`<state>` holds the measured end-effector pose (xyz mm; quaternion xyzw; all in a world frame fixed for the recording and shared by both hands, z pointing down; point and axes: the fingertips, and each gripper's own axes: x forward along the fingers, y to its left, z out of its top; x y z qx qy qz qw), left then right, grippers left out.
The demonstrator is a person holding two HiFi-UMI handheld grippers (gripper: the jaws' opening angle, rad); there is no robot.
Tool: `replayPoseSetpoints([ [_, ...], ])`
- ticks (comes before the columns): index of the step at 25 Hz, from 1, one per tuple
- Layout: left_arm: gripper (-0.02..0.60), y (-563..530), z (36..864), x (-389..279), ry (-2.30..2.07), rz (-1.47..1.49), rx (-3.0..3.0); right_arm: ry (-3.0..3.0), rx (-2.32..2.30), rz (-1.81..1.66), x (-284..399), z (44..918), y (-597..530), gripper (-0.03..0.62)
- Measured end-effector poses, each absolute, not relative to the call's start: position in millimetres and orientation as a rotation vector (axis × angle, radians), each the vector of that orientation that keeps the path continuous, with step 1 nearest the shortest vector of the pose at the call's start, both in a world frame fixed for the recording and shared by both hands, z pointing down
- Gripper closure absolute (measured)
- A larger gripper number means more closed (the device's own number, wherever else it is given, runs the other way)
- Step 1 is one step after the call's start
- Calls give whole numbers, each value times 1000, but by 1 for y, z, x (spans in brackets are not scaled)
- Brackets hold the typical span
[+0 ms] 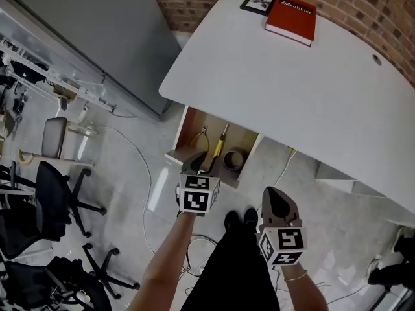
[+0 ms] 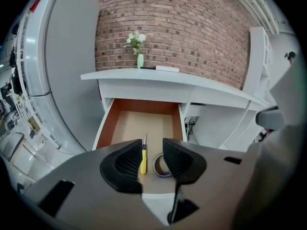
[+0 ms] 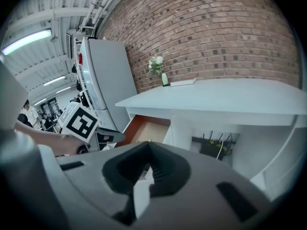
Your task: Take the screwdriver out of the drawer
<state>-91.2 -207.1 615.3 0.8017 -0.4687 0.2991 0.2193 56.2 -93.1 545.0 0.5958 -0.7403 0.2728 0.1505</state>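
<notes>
Screwdriver (image 1: pixel 218 148) is in the open drawer (image 1: pixel 185 127) under the white desk (image 1: pixel 292 89). It lies flat on the drawer floor, yellow handle toward the drawer front, shaft pointing to the back. Tape roll (image 1: pixel 233 159) sits just right of the handle. A small yellow-handled tool (image 1: pixel 202 138) lies to its left, apart from it.

Left gripper (image 1: pixel 194 166) hangs over the drawer's front edge, tilted down into it. Its jaws stand apart with nothing between the pads. In the left gripper view (image 2: pixel 152 150) the screwdriver (image 2: pixel 143 159) shows through the gap, lower down in the drawer (image 2: pixel 106 123) and not touched. The roll (image 2: pixel 160 166) sits partly behind the right jaw.

Right gripper (image 1: pixel 277 201) is off to the right beside the person's legs, clear of the drawer. In the right gripper view (image 3: pixel 148 143) its jaw tips are together, with nothing gripped. That view looks toward the desk edge, with the left gripper's marker cube (image 3: pixel 81 121) at frame left.

On the desk's far end: red book (image 1: pixel 291 18), picture frame (image 1: pixel 257 2). Left gripper view also shows a vase of flowers (image 2: pixel 137 49) there, against the brick wall (image 2: pixel 192 28). Office chairs (image 1: pixel 55 186) stand on the floor at left.
</notes>
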Motion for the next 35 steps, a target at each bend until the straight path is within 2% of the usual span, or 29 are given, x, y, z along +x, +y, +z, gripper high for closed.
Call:
replayPoseSetpoints([
  [26, 437, -274, 746, -66, -1165, 1275, 2072, -2017, 1801, 895, 86, 595, -96, 592],
  [35, 437, -285, 774, -64, -1138, 1340, 2026, -1967, 1830, 932, 92, 607, -91, 592],
])
